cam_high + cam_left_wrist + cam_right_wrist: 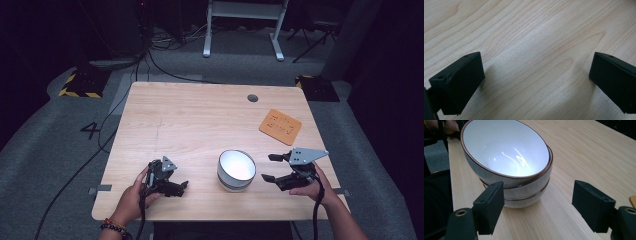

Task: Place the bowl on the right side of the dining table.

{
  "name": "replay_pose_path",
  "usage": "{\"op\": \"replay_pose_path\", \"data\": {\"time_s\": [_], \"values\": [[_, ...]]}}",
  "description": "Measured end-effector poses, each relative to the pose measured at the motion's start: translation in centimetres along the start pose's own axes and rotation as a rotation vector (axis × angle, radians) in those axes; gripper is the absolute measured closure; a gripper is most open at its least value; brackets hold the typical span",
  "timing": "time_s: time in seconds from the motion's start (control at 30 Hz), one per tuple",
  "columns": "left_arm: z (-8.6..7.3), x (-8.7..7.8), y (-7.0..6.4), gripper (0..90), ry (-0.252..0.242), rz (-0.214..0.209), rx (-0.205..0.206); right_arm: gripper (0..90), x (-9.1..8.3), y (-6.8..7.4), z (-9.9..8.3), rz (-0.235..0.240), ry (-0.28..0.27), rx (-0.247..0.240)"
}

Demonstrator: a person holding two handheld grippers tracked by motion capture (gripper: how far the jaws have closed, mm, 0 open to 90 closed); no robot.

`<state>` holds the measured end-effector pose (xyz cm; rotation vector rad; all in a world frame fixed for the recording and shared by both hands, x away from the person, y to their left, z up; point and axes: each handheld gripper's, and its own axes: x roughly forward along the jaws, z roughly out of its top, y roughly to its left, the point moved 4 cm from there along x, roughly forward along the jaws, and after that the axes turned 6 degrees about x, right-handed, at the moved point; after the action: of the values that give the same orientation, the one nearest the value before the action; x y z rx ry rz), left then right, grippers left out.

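Two grippers: one in each of the person's hands, low over the near part of the wooden table, with the stacked bowls between them.
Bowls: white bowls with a thin brown rim line, nested one inside another near the front edge of the table; the right gripper view shows at least two, the top one sitting slightly tilted in the one below. Inside is bare and glossy.
Right gripper: held just to the right of the bowls, pointing toward them. Its jaws are spread wide with nothing between them; in the right gripper view one jaw overlaps the bowls' side, though I cannot tell whether it touches.
Left gripper: held to the left of the bowls, apart from them, tipped down close to the tabletop. In the left gripper view its jaws are spread wide over bare wood grain, pinching nothing.
Orange mat: flat square piece lying toward the far right of the table, well apart from the bowls.
Round grey cap: set in the tabletop near the far edge.
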<state>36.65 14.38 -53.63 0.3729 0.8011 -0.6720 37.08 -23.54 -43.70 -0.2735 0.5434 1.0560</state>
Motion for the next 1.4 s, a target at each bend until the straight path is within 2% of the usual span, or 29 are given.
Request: {"op": "replay_pose_path", "data": {"time_s": [0.23,0.57,0.9,1.4], "values": [[0.0,0.0,0.0,0.0,0.001,-0.001,0.001,25.9,0.5,1.5,1.2,0.026,0.013,-0.045],[0.0,0.0,0.0,0.0,0.0,0.001,0.0,26.5,1.3,3.2,1.9,0.075,0.024,-0.07],[0.0,0.0,0.0,0.0,0.0,0.001,0.0,27.9,2.0,4.3,2.6,0.098,0.04,-0.099],[0.0,0.0,0.0,0.0,0.0,0.001,0.0,35.2,5.0,6.0,3.2,0.161,0.096,-0.127]]}}
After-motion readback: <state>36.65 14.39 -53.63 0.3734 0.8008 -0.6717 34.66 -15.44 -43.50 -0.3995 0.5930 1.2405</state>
